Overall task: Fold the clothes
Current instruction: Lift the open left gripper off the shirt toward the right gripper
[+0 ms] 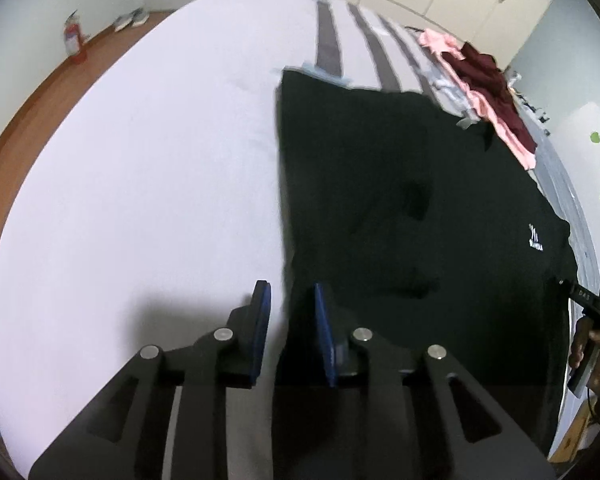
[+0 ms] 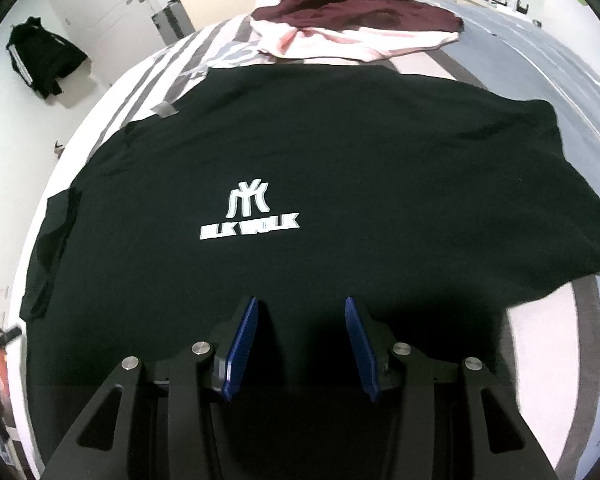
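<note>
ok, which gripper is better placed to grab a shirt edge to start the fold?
Left, probably. The left gripper hangs open right at the black shirt side edge, its fingers straddling the hem. The right gripper is open over the shirt's middle, no edge between its fingers.

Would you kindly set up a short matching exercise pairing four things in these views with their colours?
Things:
1. T-shirt spread flat on the bed
2. Garment on top of the far pile
3. Garment under it
4. Pads of the right claw

Colours:
a. pink
b. blue
c. black with a white logo
d. maroon

Pairs: 1-c, 2-d, 3-a, 4-b
</note>
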Demonstrator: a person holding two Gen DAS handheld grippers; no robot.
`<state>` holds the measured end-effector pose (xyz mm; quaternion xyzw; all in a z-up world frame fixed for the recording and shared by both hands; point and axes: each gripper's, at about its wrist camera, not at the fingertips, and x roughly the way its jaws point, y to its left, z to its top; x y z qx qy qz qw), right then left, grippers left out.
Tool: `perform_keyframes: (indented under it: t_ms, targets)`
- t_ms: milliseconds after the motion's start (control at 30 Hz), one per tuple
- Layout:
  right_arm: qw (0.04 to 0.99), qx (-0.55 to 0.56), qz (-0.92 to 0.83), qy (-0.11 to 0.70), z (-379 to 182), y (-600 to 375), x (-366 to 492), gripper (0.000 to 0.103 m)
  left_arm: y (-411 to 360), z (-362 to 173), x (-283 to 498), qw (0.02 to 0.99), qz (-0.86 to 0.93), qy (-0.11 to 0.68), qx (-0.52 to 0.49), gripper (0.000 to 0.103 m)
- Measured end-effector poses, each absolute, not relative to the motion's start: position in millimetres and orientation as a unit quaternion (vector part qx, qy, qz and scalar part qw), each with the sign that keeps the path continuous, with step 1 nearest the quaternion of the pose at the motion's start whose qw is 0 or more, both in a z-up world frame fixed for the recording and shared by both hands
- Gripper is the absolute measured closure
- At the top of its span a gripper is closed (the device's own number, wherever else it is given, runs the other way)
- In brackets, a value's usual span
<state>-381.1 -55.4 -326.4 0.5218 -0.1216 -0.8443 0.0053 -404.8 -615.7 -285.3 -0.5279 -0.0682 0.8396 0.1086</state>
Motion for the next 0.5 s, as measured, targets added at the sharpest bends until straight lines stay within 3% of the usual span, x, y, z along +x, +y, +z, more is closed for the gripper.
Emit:
perform_keyframes:
  t_ms: [367, 500]
  targets:
    - [0.096, 0.523, -0.839, -0.115, -323, -186, -389, 0.060, -615, -295, -485, 0.161, 0.841, -0.042, -0.515, 0.083]
    - [0.126, 0.526, -0.833, -0.116, -324, -248, -390, 0.060, -622, -299, -511, 0.168, 0.847, -0.041, -0.504, 0.077]
